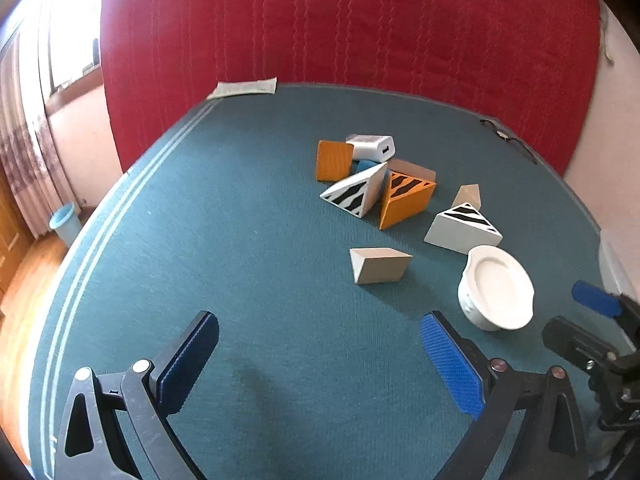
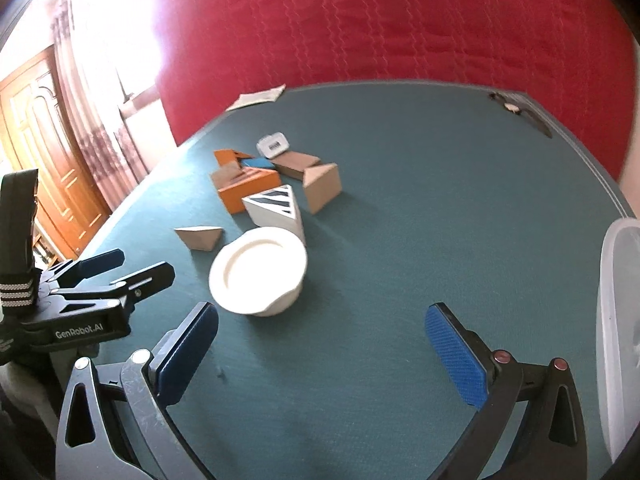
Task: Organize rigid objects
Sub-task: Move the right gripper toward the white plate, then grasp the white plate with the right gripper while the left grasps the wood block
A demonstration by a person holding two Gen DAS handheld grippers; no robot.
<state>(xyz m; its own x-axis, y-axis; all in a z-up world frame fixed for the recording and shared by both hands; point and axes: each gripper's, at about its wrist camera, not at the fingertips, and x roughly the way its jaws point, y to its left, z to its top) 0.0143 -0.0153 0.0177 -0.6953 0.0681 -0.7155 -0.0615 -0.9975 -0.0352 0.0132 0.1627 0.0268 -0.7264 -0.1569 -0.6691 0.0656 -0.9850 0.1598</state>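
Both tongs spread wide, gripping nothing: left gripper (image 1: 320, 364), right gripper (image 2: 322, 354), hovering above teal table (image 1: 240, 240). White bowl (image 2: 258, 272) on its side just ahead of right gripper, toward its left finger. Wooden blocks (image 1: 378, 188) scattered beyond, well apart from both.

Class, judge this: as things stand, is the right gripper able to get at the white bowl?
Probably yes. The right gripper has its jaws open, and the white bowl lies tipped on the green table just ahead and left of it, with nothing between them.
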